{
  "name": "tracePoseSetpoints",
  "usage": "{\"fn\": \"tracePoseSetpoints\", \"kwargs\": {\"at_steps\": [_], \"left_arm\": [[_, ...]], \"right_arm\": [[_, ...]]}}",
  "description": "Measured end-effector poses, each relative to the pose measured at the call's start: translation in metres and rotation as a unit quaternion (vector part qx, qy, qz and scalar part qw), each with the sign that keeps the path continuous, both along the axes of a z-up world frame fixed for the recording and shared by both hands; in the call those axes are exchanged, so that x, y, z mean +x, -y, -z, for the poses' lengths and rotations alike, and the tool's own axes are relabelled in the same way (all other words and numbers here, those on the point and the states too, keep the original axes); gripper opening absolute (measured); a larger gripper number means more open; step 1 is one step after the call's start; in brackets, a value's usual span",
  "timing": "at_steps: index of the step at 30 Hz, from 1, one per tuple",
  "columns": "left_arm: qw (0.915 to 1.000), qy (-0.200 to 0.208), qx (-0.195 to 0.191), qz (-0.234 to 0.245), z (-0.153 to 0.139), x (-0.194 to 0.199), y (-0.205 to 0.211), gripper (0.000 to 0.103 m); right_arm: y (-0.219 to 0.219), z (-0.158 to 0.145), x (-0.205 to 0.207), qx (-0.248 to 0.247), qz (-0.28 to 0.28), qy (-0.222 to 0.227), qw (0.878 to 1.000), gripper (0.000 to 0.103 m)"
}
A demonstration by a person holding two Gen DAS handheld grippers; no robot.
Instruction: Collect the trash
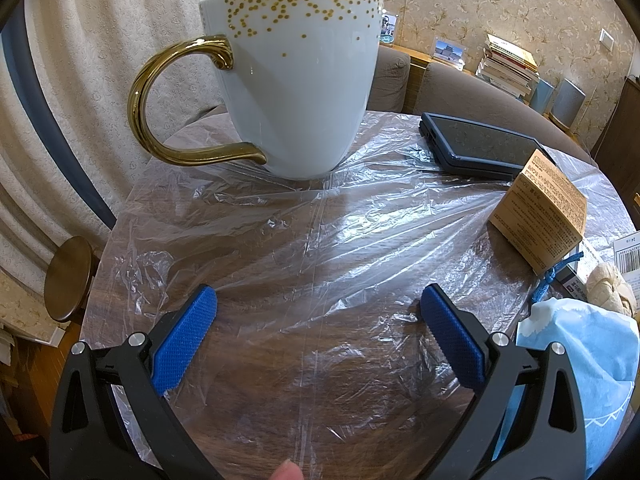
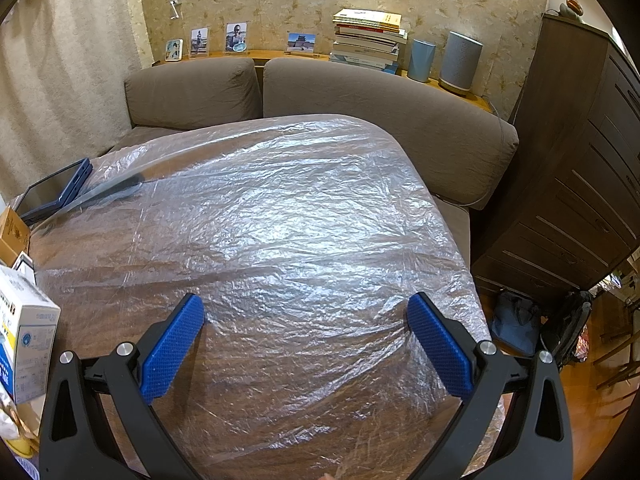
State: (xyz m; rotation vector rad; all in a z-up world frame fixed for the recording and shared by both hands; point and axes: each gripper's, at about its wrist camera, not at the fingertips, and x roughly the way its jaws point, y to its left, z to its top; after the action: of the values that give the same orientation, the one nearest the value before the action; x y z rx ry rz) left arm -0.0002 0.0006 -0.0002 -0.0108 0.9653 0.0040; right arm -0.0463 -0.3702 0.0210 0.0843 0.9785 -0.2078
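A clear plastic sheet (image 1: 320,240) lies spread and crinkled over the wooden table, and it also shows in the right wrist view (image 2: 280,220). My left gripper (image 1: 318,304) is open and empty just above the sheet, in front of a white mug (image 1: 296,80) with gold dots and a gold handle that stands on the sheet. My right gripper (image 2: 306,312) is open and empty above the sheet near the table's right side. A brown cardboard box (image 1: 540,208), a light blue crumpled bag (image 1: 592,360) and a beige crumpled wad (image 1: 608,284) lie at the right.
A dark tablet (image 1: 480,144) lies on the sheet behind the brown box, also in the right wrist view (image 2: 56,188). A white printed box (image 2: 24,332) stands at the left. A brown sofa (image 2: 360,96), a dark cabinet (image 2: 580,184) and a round stool (image 1: 68,276) surround the table.
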Motion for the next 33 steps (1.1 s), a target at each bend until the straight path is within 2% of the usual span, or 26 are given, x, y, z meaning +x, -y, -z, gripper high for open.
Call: {"fn": "tracePoseSetpoints", "kwargs": {"at_steps": [4, 6, 8, 11, 14, 16, 19, 21, 22, 25, 26, 28, 29, 31, 33], "left_arm": [[1.0000, 0.000, 0.000, 0.002, 0.000, 0.000, 0.000, 0.102], [1.0000, -0.004, 0.000, 0.006, -0.003, -0.001, 0.001, 0.102], [0.9999, -0.009, -0.008, -0.006, -0.007, 0.002, -0.009, 0.102], [0.9975, 0.021, -0.065, -0.016, -0.032, -0.012, -0.025, 0.102], [0.9933, 0.038, -0.107, 0.022, -0.061, -0.032, -0.023, 0.102], [0.9917, 0.054, -0.104, 0.053, -0.074, -0.048, -0.010, 0.102], [0.9873, 0.065, -0.089, 0.114, -0.081, -0.070, 0.016, 0.102], [0.9838, 0.065, -0.080, 0.147, -0.080, -0.082, 0.036, 0.102], [0.9825, 0.066, -0.078, 0.156, -0.079, -0.085, 0.041, 0.102], [0.9785, 0.067, -0.063, 0.185, -0.074, -0.092, 0.056, 0.102], [0.9780, 0.062, -0.057, 0.191, -0.068, -0.094, 0.061, 0.102], [0.9744, 0.058, -0.053, 0.211, -0.061, -0.095, 0.069, 0.102], [0.9735, 0.057, -0.051, 0.215, -0.059, -0.095, 0.071, 0.102], [0.9713, 0.049, -0.051, 0.227, -0.053, -0.093, 0.076, 0.102], [0.9696, 0.039, -0.048, 0.237, -0.046, -0.089, 0.082, 0.102]], "right_arm": [[0.005, -0.001, 0.004, 0.002, -0.003, -0.003, 1.000, 0.099], [0.011, -0.006, 0.003, 0.012, 0.016, -0.005, 1.000, 0.099], [0.015, -0.021, -0.008, 0.040, 0.023, 0.022, 0.999, 0.099], [0.009, -0.055, -0.030, 0.073, 0.013, 0.061, 0.995, 0.099], [-0.012, -0.079, -0.052, 0.129, -0.022, 0.068, 0.989, 0.099], [-0.035, -0.091, -0.068, 0.176, -0.063, 0.070, 0.980, 0.099], [-0.072, -0.094, -0.082, 0.217, -0.116, 0.054, 0.968, 0.099], [-0.088, -0.087, -0.083, 0.256, -0.114, 0.037, 0.959, 0.099], [-0.096, -0.078, -0.082, 0.289, -0.112, 0.019, 0.950, 0.099], [-0.107, -0.051, -0.073, 0.349, -0.089, -0.020, 0.933, 0.099], [-0.110, -0.045, -0.071, 0.370, -0.081, -0.032, 0.925, 0.099], [-0.115, -0.032, -0.065, 0.432, -0.071, -0.049, 0.898, 0.099], [-0.117, -0.030, -0.064, 0.441, -0.068, -0.052, 0.893, 0.099], [-0.123, -0.031, -0.059, 0.437, -0.067, -0.047, 0.896, 0.099], [-0.128, -0.032, -0.051, 0.446, -0.064, -0.052, 0.891, 0.099]]}}
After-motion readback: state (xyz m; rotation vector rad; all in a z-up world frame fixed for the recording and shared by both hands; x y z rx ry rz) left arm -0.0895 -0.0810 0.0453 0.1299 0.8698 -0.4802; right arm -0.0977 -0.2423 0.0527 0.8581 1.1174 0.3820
